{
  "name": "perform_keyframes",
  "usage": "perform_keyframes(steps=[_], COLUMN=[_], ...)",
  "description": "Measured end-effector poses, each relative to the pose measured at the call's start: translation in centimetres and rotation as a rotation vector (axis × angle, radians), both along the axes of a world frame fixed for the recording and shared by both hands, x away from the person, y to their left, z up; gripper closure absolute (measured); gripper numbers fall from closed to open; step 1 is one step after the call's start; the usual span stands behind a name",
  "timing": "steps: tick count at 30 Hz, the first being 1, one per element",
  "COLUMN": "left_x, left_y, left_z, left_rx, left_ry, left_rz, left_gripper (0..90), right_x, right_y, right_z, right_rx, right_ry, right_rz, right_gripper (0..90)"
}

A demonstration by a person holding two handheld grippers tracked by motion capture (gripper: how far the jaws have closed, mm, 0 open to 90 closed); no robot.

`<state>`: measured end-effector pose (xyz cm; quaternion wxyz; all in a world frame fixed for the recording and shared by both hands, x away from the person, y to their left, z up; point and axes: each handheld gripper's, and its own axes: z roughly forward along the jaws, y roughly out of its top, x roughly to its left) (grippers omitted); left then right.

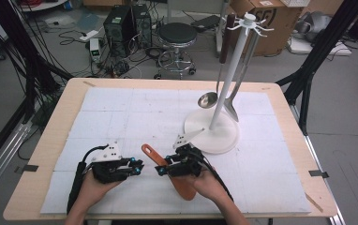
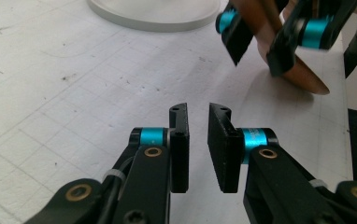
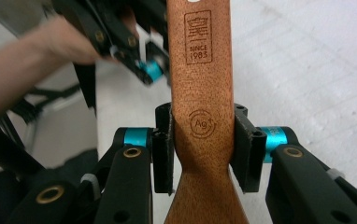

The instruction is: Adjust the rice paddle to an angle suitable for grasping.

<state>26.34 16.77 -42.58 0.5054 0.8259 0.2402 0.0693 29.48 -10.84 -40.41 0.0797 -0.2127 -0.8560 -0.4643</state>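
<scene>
On the white mat (image 1: pixel 121 117) near my edge of the table, my right gripper (image 1: pixel 164 169) has its two black pads pressed against the opposite edges of a wooden spatula (image 1: pixel 179 180), at the narrow neck where the handle widens into the blade. In the right gripper view the jaws stand partway closed, with the spatula (image 3: pixel 204 116) filling the gap between them and its handle, burned with a stamp and a round mark, running straight up and away. From above, the handle end points up and left toward the middle of the mat, and the blade lies under my right hand (image 1: pixel 210 185).

My left gripper (image 1: pixel 137 168) sits just beside that handle and holds nothing. In the left gripper view its pads (image 2: pixel 179 144) stand a narrow gap apart with only bare mat between them, well short of fully open, and they touch nothing.

Farther back on the mat stands a white utensil rack (image 1: pixel 214 131) with a round base and an upright pole. A metal ladle (image 1: pixel 208 99) hangs from it, and a second utensil (image 1: pixel 230 110) hangs beside the ladle.
</scene>
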Motion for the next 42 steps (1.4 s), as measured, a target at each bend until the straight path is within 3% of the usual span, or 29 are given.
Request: perform_keyframes(steps=[5, 10, 13, 21, 29, 36, 42], left_x=[0.0, 0.0, -0.3, -1.0, -1.5, -1.5, -1.4], left_y=[0.0, -0.1, -0.7, -2.5, -4.9, -6.2, -6.6], left_z=[0.0, 0.0, 0.3, 0.9, 1.0, 0.5, 0.2], left_rx=[-0.004, -0.01, -0.012, -0.046, -0.054, -0.043, -0.03], left_ry=[0.001, 0.002, -0.004, -0.01, 0.005, 0.028, 0.039], left_rz=[0.001, -0.002, -0.03, -0.112, -0.173, -0.18, -0.161], left_gripper=[76.2, 72.6, 69.4, 61.0, 54.4, 55.2, 63.3], right_x=[0.4, 0.5, 0.5, 0.4, 0.2, -0.1, -0.5], right_y=[-1.1, -2.1, -2.4, -2.3, -1.9, -1.2, -0.6], right_z=[0.6, 1.1, 1.4, 1.4, 1.5, 1.5, 1.5], right_rx=[0.088, 0.136, 0.163, 0.173, 0.186, 0.19, 0.19], right_ry=[0.017, 0.016, 0.001, -0.029, -0.046, -0.059, -0.071], right_rz=[-0.038, -0.069, -0.093, -0.114, -0.127, -0.141, -0.148], right_gripper=[65.5, 65.7, 65.8, 65.9, 65.8, 65.8, 65.8])
